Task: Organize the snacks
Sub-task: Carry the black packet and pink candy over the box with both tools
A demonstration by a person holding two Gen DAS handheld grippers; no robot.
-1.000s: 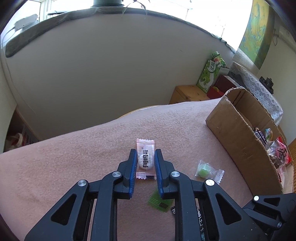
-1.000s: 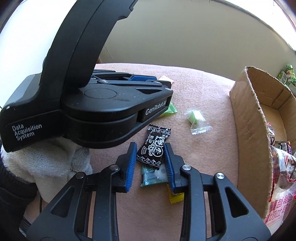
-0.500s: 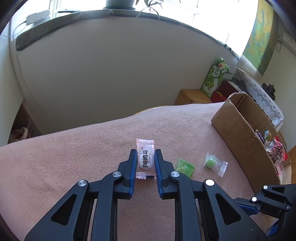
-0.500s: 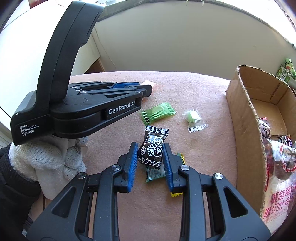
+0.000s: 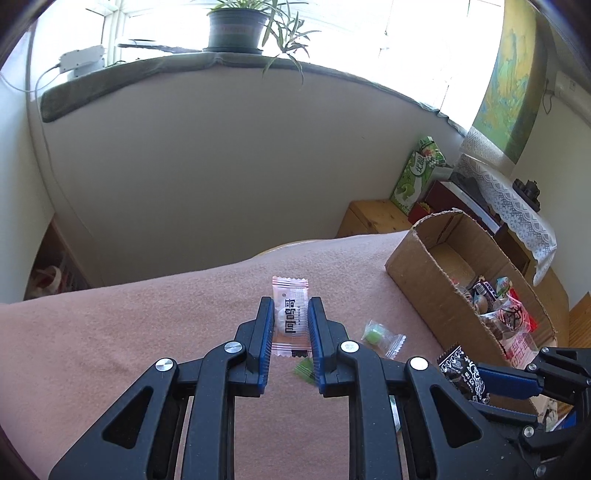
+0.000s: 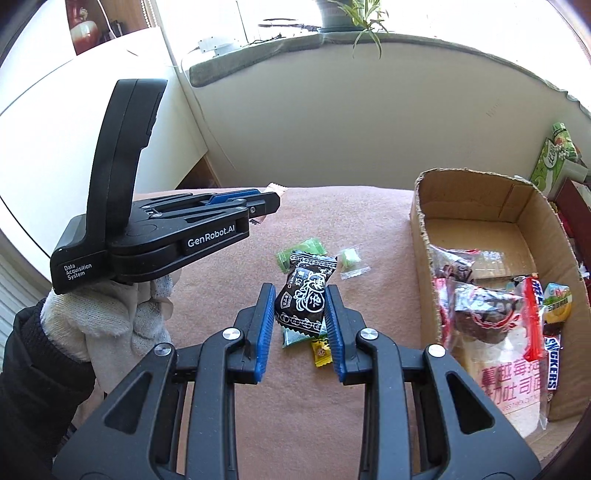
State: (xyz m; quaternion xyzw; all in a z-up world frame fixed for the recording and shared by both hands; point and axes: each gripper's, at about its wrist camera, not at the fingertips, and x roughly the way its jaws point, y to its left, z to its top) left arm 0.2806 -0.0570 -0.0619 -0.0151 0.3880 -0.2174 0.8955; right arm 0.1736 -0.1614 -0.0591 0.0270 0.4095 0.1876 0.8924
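My left gripper (image 5: 290, 314) is shut on a pink wrapped candy (image 5: 290, 314) and holds it above the pink blanket (image 5: 129, 332). My right gripper (image 6: 301, 299) is shut on a black wrapped candy (image 6: 304, 295), also lifted off the blanket; the same black candy (image 5: 461, 371) shows at the lower right of the left wrist view. The left gripper (image 6: 273, 203), held by a white-gloved hand (image 6: 110, 317), is at the left of the right wrist view. An open cardboard box (image 6: 419, 236) with several snack packs stands to the right.
On the blanket lie a green wrapped candy (image 6: 299, 251), a clear-wrapped green candy (image 6: 351, 260), a teal packet (image 6: 295, 336) and a yellow candy (image 6: 319, 350). A wall with a windowsill and a potted plant (image 5: 236, 26) runs behind the table.
Both grippers have risen with their candies. The right gripper has moved toward the box, so more of the box's inside shows. The green candy has come out from under the left gripper.
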